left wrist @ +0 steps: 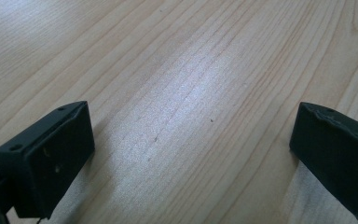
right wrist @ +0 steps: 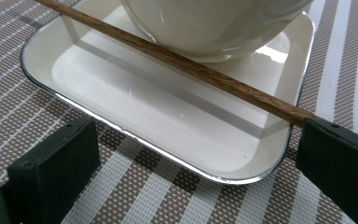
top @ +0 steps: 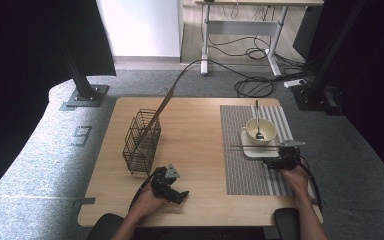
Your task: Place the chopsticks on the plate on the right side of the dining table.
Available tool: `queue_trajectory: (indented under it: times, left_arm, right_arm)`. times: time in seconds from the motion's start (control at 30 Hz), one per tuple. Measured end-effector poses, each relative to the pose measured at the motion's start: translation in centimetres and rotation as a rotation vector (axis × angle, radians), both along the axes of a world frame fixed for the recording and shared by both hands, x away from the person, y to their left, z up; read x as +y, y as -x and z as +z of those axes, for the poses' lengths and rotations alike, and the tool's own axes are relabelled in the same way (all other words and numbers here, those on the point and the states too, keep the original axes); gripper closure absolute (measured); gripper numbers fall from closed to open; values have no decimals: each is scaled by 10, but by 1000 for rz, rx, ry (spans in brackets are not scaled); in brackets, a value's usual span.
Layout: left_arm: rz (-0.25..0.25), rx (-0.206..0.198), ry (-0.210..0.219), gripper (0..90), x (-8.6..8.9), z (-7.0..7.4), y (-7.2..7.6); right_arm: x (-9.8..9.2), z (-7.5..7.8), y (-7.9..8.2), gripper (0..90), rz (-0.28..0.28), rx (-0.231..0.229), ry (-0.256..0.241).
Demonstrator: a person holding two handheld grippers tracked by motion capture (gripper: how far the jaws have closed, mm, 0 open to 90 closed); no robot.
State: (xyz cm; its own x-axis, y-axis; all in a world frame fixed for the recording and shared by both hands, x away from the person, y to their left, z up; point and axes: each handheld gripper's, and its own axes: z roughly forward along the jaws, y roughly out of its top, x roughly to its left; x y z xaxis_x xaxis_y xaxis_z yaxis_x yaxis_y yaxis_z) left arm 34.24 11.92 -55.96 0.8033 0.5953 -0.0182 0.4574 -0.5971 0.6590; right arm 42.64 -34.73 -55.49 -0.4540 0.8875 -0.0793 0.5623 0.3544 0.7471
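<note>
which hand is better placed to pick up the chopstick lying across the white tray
Right. The right tongs are open at the tray's near rim, with the chopstick just beyond them, passing one jaw. The left tongs are open over bare table, far from the tray.

Your right gripper (right wrist: 196,158) hangs with its jaws wide apart over the striped placemat (right wrist: 349,60), facing the white tray (right wrist: 135,116); a wooden chopstick (right wrist: 205,74) crosses the tray beneath the bowl (right wrist: 214,23).
</note>
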Motion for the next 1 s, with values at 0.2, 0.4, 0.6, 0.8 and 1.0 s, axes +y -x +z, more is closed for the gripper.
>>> queue_trajectory:
  times: [0.2,0.4,0.6,0.8,1.0]
  left_arm:
    - [0,0,0,0,0,0,0]
    - [0,1,0,0,0,0,0]
    - [0,1,1,0,0,0,0]
    - [0,0,0,0,0,0,0]
    - [-2,0,0,0,0,0,0]
  right_arm:
    - [2,5,8,0,13,-7,10]
    - [6,8,20,0,41,4,26]
    - [1,10,33,0,56,5,41]
    - [-3,19,53,0,81,-7,-4]
    - [1,30,68,0,110,6,-15]
